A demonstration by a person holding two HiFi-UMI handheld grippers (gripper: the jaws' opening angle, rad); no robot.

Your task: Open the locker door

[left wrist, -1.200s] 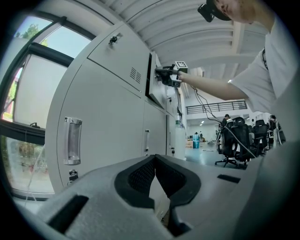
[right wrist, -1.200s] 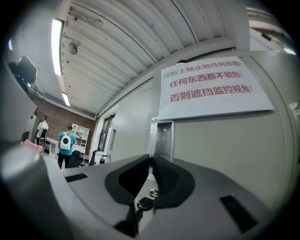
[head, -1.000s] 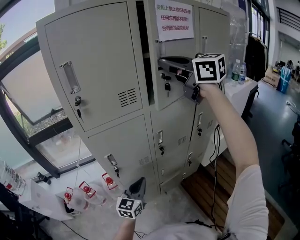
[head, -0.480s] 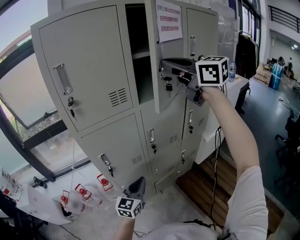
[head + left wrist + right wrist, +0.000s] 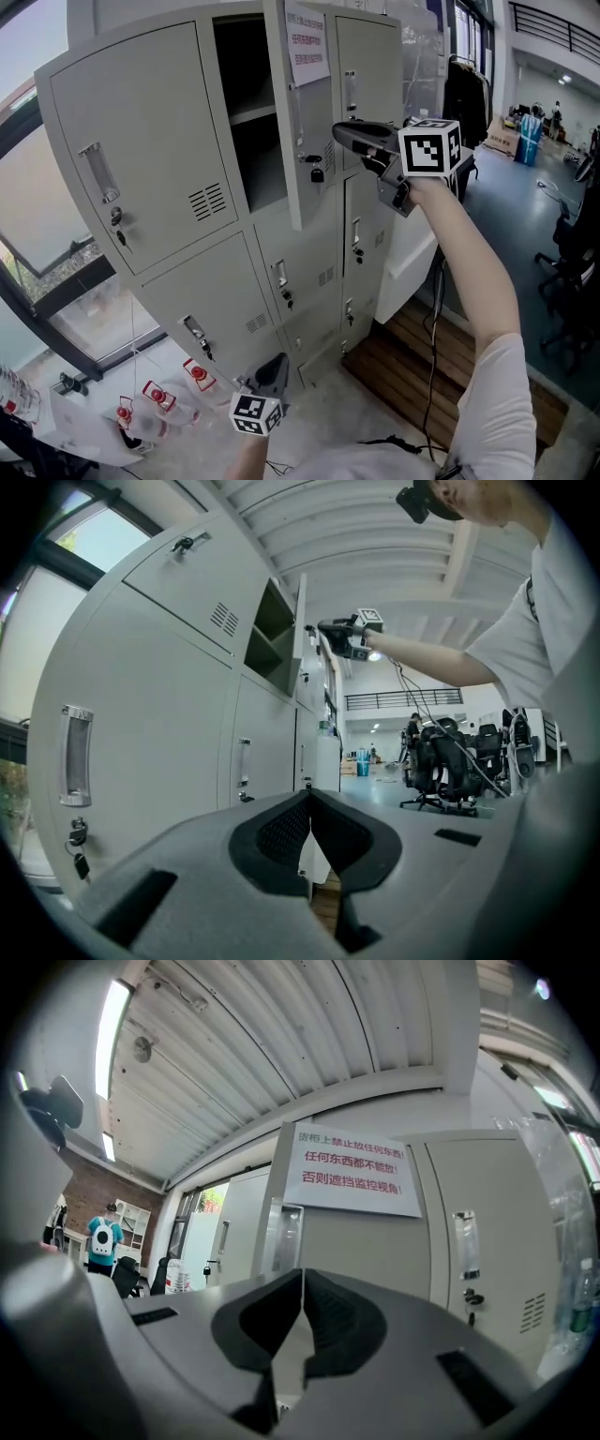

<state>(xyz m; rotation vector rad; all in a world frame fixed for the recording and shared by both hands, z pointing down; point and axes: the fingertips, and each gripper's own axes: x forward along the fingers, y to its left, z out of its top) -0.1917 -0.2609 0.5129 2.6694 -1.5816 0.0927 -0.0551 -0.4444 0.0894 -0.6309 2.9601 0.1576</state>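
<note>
Since the left tongs (image 5: 278,364) hang low and near, close to the person's body, with jaws pressed together on nothing, they take no part in the job. Right tongs (image 5: 339,132) are raised at arm's length, level with the top row of the locker (image 5: 141,159). Their jaws are also together, and the right gripper view shows nothing between them.

Door (image 5: 317,101) stands swung out from its compartment (image 5: 248,150), roughly half open by my estimate, long axis upright. Its outer face, bearing the notice (image 5: 307,42), lies straight ahead of the right tongs, just beyond the tips. Contact cannot be confirmed. Handle (image 5: 295,112) and free edge sit left of the tongs' line, with the hinge side to the right.

Right hand is much the nearer to the door; the left is well apart, below.

Judgement: any further swing needs purchase on the free edge, left of where the tips point now.

Farthest in, the compartment shows one shelf.
</note>
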